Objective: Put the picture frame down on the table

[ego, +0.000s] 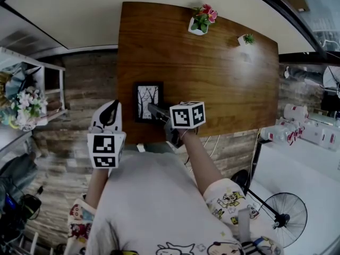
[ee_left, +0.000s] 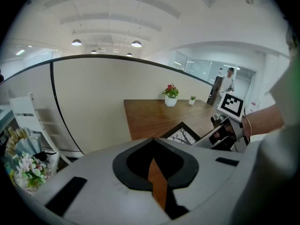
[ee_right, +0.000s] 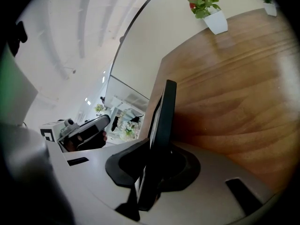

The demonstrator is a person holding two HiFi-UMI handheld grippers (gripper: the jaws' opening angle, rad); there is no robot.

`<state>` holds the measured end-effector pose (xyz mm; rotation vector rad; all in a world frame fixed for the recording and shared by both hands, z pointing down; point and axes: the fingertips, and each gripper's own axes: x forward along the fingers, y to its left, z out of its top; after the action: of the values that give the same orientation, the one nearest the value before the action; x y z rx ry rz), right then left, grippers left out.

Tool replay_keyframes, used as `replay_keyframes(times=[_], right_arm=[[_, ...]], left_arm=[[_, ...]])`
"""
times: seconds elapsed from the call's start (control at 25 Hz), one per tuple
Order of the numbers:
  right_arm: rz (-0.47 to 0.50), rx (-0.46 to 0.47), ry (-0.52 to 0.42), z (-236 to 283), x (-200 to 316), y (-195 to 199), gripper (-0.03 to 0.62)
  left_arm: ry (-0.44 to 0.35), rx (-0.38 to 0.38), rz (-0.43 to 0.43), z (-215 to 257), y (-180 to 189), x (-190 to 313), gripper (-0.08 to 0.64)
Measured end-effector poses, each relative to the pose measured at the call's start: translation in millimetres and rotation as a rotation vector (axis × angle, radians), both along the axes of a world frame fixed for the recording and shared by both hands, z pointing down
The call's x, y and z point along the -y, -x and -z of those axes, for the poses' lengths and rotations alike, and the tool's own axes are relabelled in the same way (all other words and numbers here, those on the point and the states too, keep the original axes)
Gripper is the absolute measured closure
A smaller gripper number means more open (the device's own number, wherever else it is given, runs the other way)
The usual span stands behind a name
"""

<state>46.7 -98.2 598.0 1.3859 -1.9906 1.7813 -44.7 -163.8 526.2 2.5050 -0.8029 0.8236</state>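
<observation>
The black picture frame (ego: 147, 102) with a bare-tree print lies face up near the front edge of the wooden table (ego: 223, 73). My right gripper (ego: 155, 111) reaches it from the right, and its jaws straddle the frame's near right edge. In the right gripper view the frame (ee_right: 162, 121) runs edge-on between the jaws of the right gripper (ee_right: 151, 172), with thin dark gaps on both sides, so the pads do not press it. My left gripper (ego: 110, 110) hovers off the table's front left corner, shut and empty. The left gripper view shows the frame (ee_left: 183, 133) flat on the table.
A white pot of red flowers (ego: 201, 19) and a small potted plant (ego: 246, 39) stand at the table's far edge. A white shelf with a bouquet (ego: 24, 102) is at the left. At the right are bottles (ego: 297, 127) and a floor fan (ego: 287, 217).
</observation>
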Motion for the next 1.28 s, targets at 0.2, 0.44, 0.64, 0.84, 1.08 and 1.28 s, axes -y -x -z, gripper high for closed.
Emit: replay_keyframes(times=[0.2, 0.44, 0.64, 0.84, 1.08, 1.28], right_arm=[[0.014, -0.044, 0.010, -7.2, -3.6, -2.0, 0.533], [0.020, -0.092, 0.011, -12.5, -5.4, -1.7, 0.503], [0.031, -0.142, 0.014, -14.6, -6.6, -5.3, 0.479], [0.044, -0.185, 0.014, -17.8, -7.9, -8.0, 0.451], [0.043, -0.248, 0.019, -20.5, -9.0, -12.9, 0.413], [0.041, -0.274, 0.017, -21.9, -8.8, -13.6, 0.403]], left_arm=[[0.001, 0.005, 0.003, -0.3, -2.6, 1.7, 0.557], [0.003, 0.008, 0.003, -2.1, -2.7, 2.6, 0.557], [0.007, 0.012, -0.003, -3.5, -4.9, 1.0, 0.557], [0.009, 0.013, -0.008, -5.1, -5.6, -0.6, 0.557], [0.012, 0.014, -0.015, -6.0, -4.7, -1.6, 0.557], [0.012, 0.018, -0.015, -7.8, -1.7, -0.7, 0.557]])
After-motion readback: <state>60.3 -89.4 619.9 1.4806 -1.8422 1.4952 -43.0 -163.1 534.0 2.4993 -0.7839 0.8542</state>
